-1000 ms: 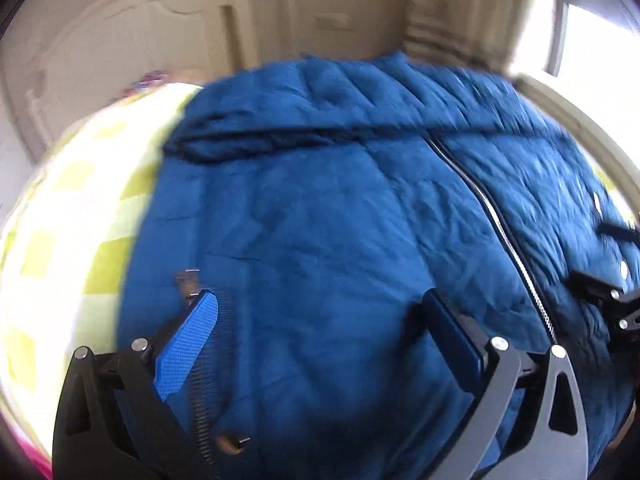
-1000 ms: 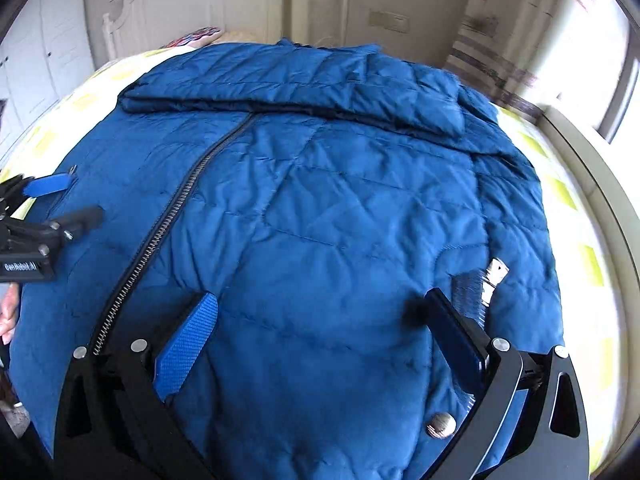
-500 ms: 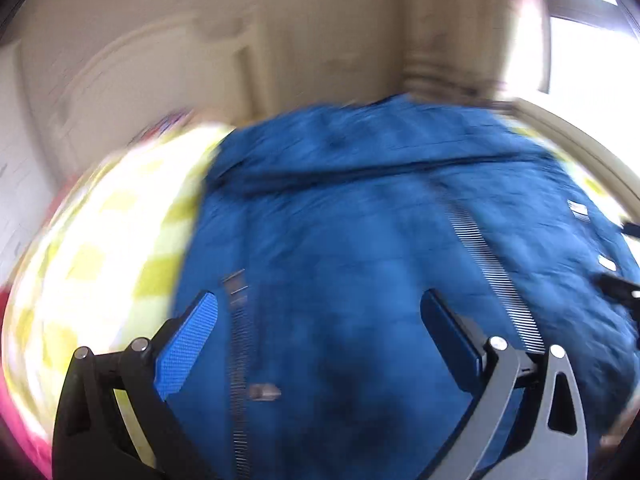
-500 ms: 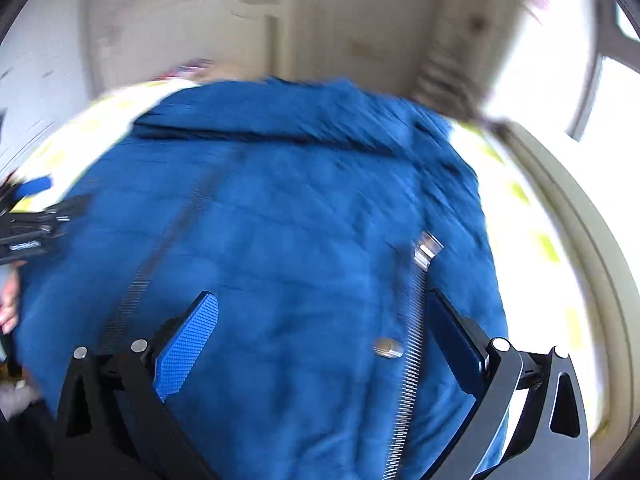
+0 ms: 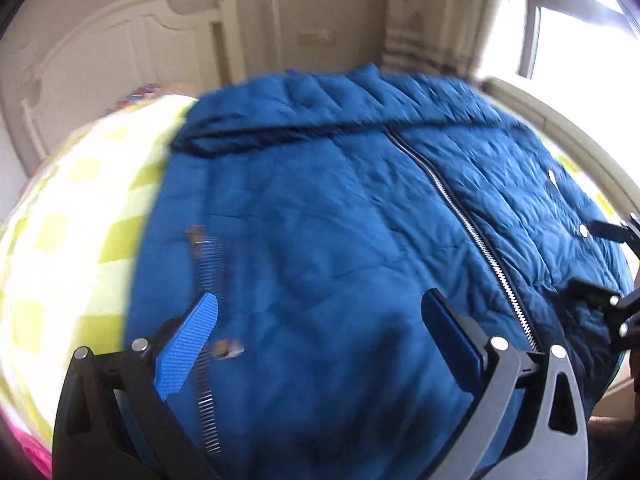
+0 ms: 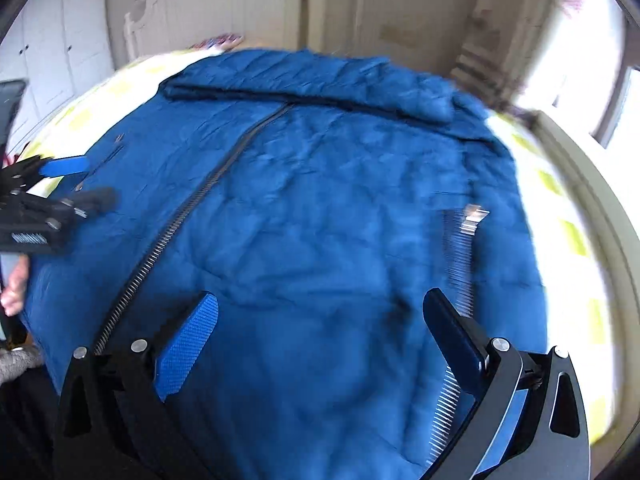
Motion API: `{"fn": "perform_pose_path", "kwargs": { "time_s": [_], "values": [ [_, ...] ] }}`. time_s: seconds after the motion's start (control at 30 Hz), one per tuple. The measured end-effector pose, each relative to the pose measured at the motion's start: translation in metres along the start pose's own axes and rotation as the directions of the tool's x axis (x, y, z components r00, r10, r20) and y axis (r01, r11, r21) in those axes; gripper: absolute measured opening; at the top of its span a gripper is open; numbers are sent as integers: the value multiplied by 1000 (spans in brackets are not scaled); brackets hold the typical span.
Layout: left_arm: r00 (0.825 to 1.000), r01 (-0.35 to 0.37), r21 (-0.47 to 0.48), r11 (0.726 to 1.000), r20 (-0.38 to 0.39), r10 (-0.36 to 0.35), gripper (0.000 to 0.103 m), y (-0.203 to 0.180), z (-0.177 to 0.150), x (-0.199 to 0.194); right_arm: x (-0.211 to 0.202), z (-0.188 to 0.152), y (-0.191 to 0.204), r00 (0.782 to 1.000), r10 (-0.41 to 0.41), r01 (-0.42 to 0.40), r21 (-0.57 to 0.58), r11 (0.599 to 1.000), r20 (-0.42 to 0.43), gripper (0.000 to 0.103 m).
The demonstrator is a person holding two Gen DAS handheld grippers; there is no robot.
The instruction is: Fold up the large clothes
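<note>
left gripper [image 5: 320,344] and right gripper [image 6: 320,344] spread wide, above blue jacket [image 5: 340,220]

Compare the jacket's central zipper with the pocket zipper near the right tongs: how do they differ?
The central zipper runs long, from collar toward hem; the pocket zipper is short. The central zipper sits mid-jacket, the pocket zipper near the edge beside the checked bedspread. Only the pocket zipper shows a pull tab. Both have metal teeth and look closed.
</note>
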State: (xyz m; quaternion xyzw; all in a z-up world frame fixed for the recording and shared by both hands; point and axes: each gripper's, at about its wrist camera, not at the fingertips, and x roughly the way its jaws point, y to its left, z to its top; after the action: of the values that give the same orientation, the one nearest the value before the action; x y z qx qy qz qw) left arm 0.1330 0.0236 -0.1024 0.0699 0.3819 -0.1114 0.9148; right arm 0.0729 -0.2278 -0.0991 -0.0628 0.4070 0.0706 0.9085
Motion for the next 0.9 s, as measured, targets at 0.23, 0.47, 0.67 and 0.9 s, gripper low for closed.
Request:
{"fn": "perform_pose_path", "kwargs": {
  "time_s": [0.23,0.47,0.67,0.9],
  "values": [
    [994,-84,-64,994,-81,79,101,35,-17,16,6,-27,-35,1000,9,-8,93,996,-10,98],
    [999,43,50,998,-24,-42,101,-10,-16,-20,-21,-13,0,999,14,-13,-18,1000,33,98],
    [999,25,216,976,-26,-20,101,-51,-38,-11,-4,-32,39,995,91,-89,-75,993,29,99],
    [998,49,145,988,-42,-43,101,-25,-42,-22,-2,-30,32,994,111,-109,-104,989,11,98]
  ]
}}
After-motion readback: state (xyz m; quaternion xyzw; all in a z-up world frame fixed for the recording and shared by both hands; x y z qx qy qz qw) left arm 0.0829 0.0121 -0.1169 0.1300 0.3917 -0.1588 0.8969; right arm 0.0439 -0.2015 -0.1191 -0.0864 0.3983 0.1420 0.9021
